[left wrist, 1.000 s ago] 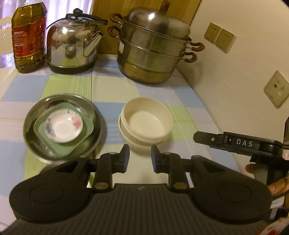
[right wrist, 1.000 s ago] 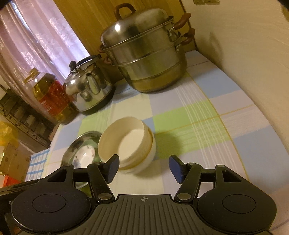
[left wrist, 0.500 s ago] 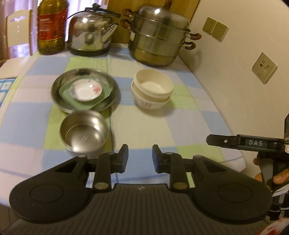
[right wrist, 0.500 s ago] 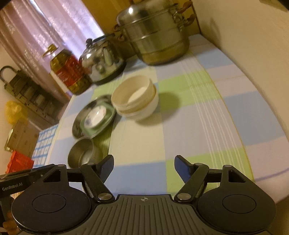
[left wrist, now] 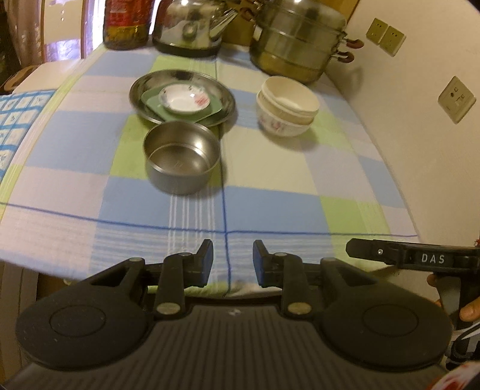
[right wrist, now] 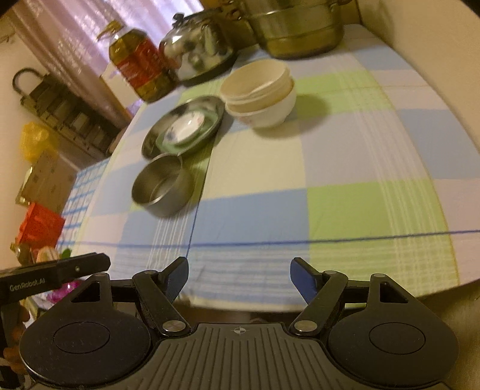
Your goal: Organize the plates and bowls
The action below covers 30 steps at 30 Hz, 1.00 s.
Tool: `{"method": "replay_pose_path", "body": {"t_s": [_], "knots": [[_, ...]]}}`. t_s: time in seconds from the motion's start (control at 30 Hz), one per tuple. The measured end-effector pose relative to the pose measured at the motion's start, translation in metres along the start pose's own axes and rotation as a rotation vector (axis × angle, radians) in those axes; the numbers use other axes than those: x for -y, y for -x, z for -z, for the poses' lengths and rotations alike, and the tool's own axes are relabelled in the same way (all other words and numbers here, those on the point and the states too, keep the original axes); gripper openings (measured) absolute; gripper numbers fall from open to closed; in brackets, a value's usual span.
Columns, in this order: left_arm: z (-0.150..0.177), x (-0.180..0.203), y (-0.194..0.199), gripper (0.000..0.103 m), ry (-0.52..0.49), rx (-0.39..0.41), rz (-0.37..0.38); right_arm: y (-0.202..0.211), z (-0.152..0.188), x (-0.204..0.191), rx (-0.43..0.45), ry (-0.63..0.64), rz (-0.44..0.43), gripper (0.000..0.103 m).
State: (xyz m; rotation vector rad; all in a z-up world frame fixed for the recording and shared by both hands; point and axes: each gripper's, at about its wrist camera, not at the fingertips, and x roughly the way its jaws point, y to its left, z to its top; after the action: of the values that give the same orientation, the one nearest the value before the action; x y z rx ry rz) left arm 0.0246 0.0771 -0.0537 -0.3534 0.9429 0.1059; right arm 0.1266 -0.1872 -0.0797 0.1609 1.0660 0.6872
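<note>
A steel bowl (left wrist: 181, 160) (right wrist: 160, 189) stands upright on the checked cloth. Just behind it lies a steel plate (left wrist: 141, 90) (right wrist: 153, 141) holding a green square plate (left wrist: 153, 103) and a small white flowered dish (left wrist: 183, 100). To the right of these sit stacked cream bowls (left wrist: 286, 105) (right wrist: 259, 96). My left gripper (left wrist: 233, 261) hovers at the table's front edge, open with a narrow gap and nothing in it. My right gripper (right wrist: 239, 280) is also at the front edge, open wide and holding nothing. Both are well short of the dishes.
A kettle (left wrist: 192, 27), a steel steamer pot (left wrist: 297, 42) and an oil bottle (right wrist: 139, 66) line the back of the table. A wall with sockets (left wrist: 456, 99) runs along the right. The cloth (left wrist: 270, 204) hangs over the near edge. A hand (left wrist: 471, 309) holds the right device.
Both grippers have drawn back from the dishes to the table's front edge, and the steel bowl has come into view. The right jaws have widened.
</note>
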Motion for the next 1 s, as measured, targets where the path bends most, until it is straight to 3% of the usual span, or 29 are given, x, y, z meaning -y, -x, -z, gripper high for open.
{"method": "replay_pose_path", "body": {"t_s": [0.47,1.0], "knots": [[-0.005,-0.051,0.001,0.025,-0.024,-0.057,-0.042,-0.041,0.005,-0.053,-0.082,0.008,0.002,0.075],[-0.044,-0.117,-0.015,0.025,-0.102,-0.086,-0.04,-0.088,-0.007,-0.106,-0.111,-0.055,0.045,0.075]]}}
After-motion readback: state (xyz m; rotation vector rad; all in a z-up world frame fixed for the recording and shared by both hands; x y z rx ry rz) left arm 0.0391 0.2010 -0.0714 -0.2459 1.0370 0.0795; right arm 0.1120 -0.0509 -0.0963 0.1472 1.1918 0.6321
